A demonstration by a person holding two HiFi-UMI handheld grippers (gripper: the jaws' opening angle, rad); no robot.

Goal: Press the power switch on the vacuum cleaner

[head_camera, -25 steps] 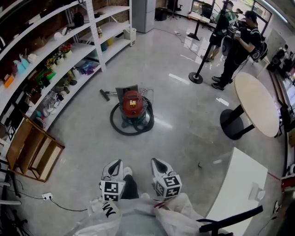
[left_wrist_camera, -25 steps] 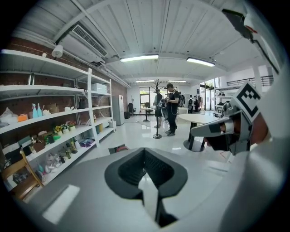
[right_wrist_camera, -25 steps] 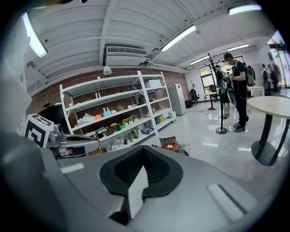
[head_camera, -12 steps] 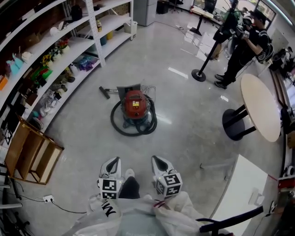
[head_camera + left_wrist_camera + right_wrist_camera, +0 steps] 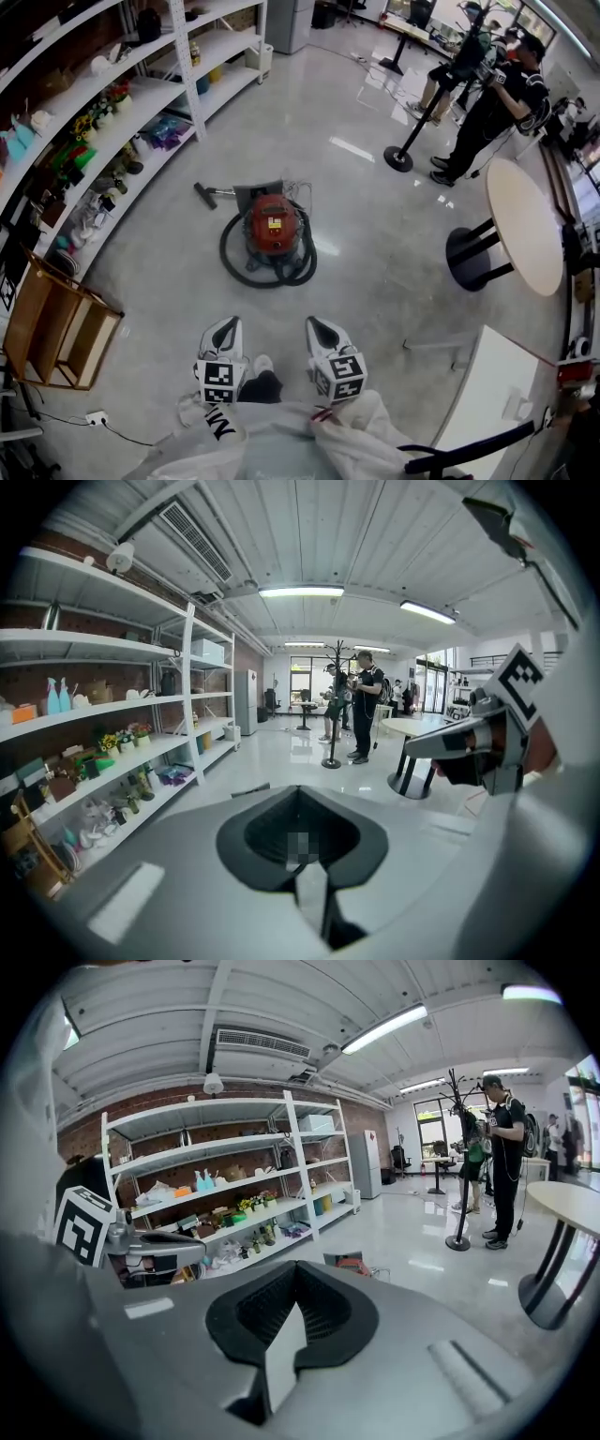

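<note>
No readable text; vacuum cleaner (image 5: pixel 270 236) label (image 5: pixel 272 223) too small.

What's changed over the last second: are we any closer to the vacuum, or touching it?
Hardly anything. The head view drifted a little, so the red vacuum cleaner sits slightly lower in the picture, still well ahead on the floor and untouched. The left gripper and right gripper stay low in front of the person, jaws together, holding nothing. Nothing was taken hold of or let go.

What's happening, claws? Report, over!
Both shut, empty: left claw, right claw. Vacuum cleaner ahead on floor, untouched. Hose looped around it; nothing else between.
</note>
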